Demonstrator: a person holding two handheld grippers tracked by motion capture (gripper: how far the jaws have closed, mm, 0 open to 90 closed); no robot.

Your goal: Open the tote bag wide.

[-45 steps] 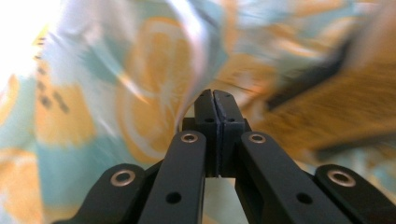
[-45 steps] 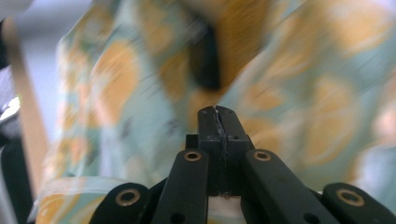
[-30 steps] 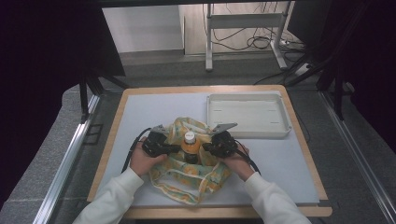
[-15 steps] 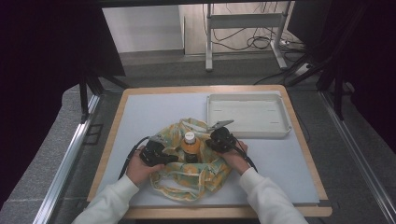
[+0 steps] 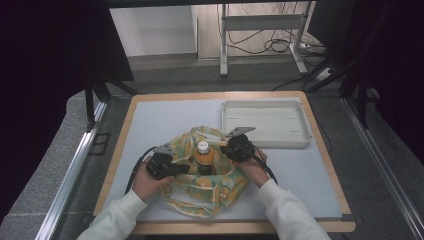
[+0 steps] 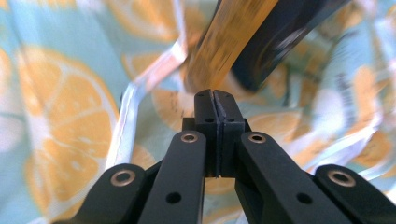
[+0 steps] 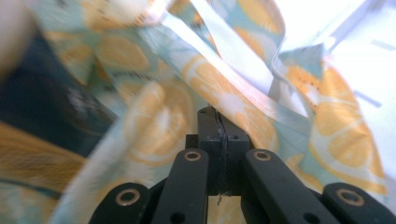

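Note:
A cloth bag point(image 5: 200, 194) printed with lemon slices lies bunched on the table, around an upright bottle point(image 5: 202, 156) of orange drink with a white cap. My left gripper point(image 5: 181, 169) lies at the bag's left side, pointing at the bottle. In the left gripper view its jaws point(image 6: 215, 100) are pressed together at the cloth point(image 6: 70, 116), with the blurred bottle point(image 6: 229, 46) just beyond. My right gripper point(image 5: 225, 151) is at the bag's right side. In the right gripper view its jaws point(image 7: 217, 116) are shut on a fold of the cloth point(image 7: 243, 98), and the bottle's dark label point(image 7: 70, 107) shows at left.
A white tray point(image 5: 267, 145) stands at the back right of the pale blue table top point(image 5: 150, 120), close behind my right gripper. The table has a wooden rim. Table legs and cables are on the floor beyond it.
My left gripper has drawn a little toward the table's near edge at the bag's left side. The right gripper and the bottle have hardly shifted.

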